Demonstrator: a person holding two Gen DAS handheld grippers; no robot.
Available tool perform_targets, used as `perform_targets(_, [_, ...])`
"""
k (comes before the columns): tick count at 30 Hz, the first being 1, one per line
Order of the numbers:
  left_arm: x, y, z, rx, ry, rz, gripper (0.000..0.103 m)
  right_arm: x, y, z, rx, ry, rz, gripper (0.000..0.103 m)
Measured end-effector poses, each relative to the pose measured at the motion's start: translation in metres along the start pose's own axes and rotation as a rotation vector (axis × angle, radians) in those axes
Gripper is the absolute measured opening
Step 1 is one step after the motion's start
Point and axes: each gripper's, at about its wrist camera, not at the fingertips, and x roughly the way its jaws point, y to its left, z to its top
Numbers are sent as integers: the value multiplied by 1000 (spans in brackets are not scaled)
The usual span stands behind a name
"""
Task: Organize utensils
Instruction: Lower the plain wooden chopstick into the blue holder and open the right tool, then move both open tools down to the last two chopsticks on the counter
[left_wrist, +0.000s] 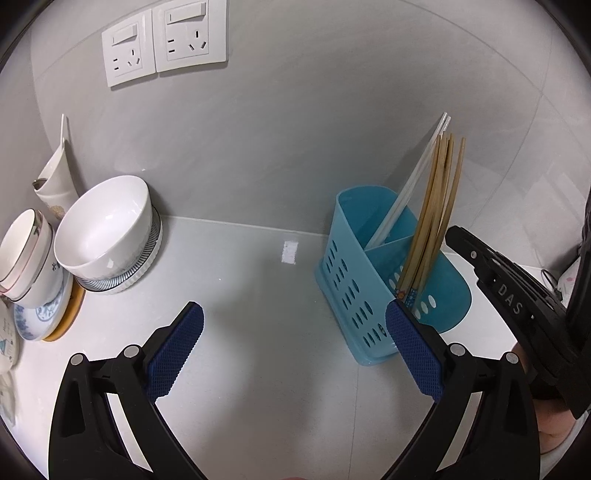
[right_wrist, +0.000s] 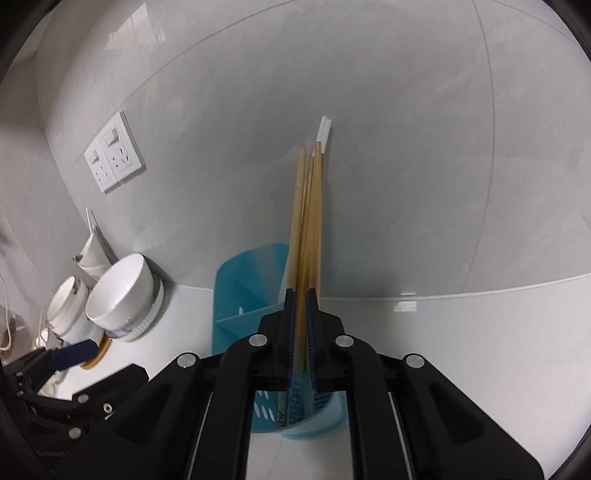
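Wooden chopsticks upright in blue divided holder, white pair behind.

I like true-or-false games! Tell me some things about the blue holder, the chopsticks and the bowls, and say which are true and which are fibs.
1. The wooden chopsticks stand in the blue holder. True.
2. The left gripper is squeezing a bowl. False: it is open, with nothing between its pads.
3. The right gripper has the wooden chopsticks between its pads. True.
4. The white chopsticks lie flat on the counter. False: they lean in the holder's back compartment.
5. The white bowl is inside the holder. False: it sits off to the left.
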Motion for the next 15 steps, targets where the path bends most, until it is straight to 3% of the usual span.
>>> perform_targets(1, [0,0,0,0,-2,1,97,-2,-1,0,-2,3,0,14])
perform_targets(3, [-1,0,0,-2,-5,4,97,-8,-2,0,-5,0,-18,35])
perform_targets(7, [-2,-1,-1,-1,-5,3,97,-22,-9,0,-23,-9,-49,53])
perform_targets(9, [-3,-2,-3,0,-4,-2,97,-30,-14,-2,-27,-11,-70,69])
perform_targets(15, [-13,-10,-10,14,-7,-23,97,-52,-29,-8,-35,1,-124,91])
